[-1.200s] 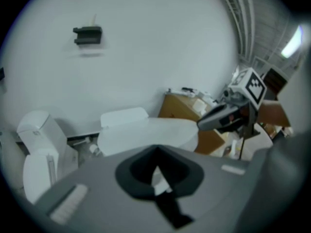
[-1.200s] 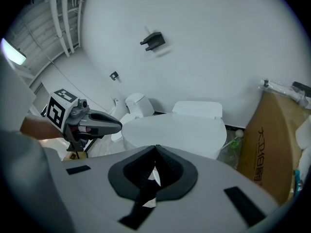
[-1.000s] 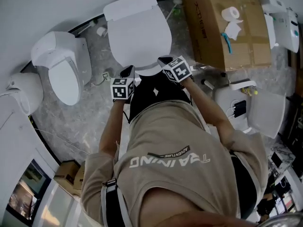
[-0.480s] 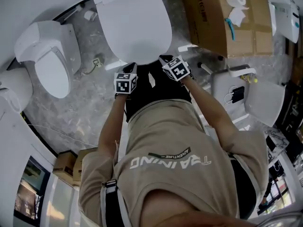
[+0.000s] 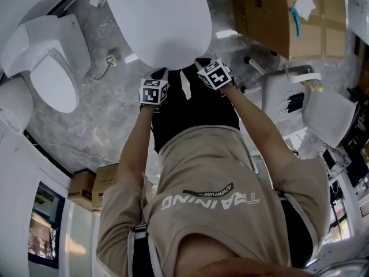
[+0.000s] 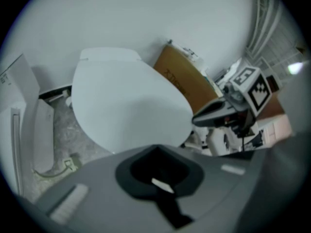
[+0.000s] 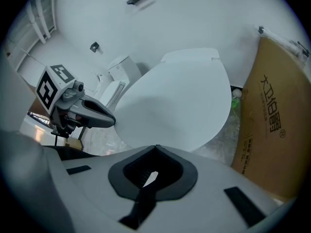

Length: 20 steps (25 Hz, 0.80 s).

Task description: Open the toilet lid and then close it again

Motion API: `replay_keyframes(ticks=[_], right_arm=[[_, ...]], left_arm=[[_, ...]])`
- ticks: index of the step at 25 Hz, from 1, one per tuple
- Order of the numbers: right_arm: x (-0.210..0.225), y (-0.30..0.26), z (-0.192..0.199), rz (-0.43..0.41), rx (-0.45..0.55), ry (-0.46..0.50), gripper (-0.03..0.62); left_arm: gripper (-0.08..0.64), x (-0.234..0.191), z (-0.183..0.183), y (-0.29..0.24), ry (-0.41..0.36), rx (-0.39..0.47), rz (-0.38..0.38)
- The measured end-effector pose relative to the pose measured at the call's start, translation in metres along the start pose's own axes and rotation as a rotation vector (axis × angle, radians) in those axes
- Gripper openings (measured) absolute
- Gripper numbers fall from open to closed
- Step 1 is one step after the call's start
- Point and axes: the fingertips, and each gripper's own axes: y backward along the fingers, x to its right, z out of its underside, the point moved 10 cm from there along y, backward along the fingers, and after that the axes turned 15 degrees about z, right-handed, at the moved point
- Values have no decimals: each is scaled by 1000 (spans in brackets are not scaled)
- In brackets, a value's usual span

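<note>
Since one second ago the head view has shifted forward: the toilet lid (image 5: 158, 22) fills more of it, and both marker cubes sit closer to the lid's front rim.

Left gripper (image 6: 154, 174) — jaws together, nothing clamped; only a pale sliver shows through the dark recess between them. Right gripper (image 7: 151, 176) — same condition, jaws pressed together on nothing. Each gripper view shows the opposite gripper as a closed beak pointing at the rim.

In the head view both tips lie at the front edge of the lid, one on each side of its centre. Whether they touch it or sit beneath it cannot be told. The lid is white and oval and appears to lie down over the bowl, though a slight lift cannot be ruled out.

Beyond it are a cardboard box (image 5: 271, 16) to the right, a second toilet (image 5: 49, 68) to the left and grey marbled floor (image 5: 98, 126).

Step in hand, by judgement: start of opening. The next move calls for both closed tips to hook under the rim and rise evenly, swinging the lid back on its hinge without slipping off.
</note>
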Motion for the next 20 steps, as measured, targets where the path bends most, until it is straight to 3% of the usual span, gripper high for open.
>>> replay_keyframes(ticks=[5, 10, 20], right_arm=[[-1, -29, 13, -3, -38, -8, 14], [3, -59, 24, -2, -63, -28, 14], [7, -103, 36, -5, -101, -34, 14]], left_arm=[[5, -18, 12, -23, 34, -60, 10], [5, -36, 22, -45, 88, -66, -5], [5, -64, 38, -78, 121, -74, -19]])
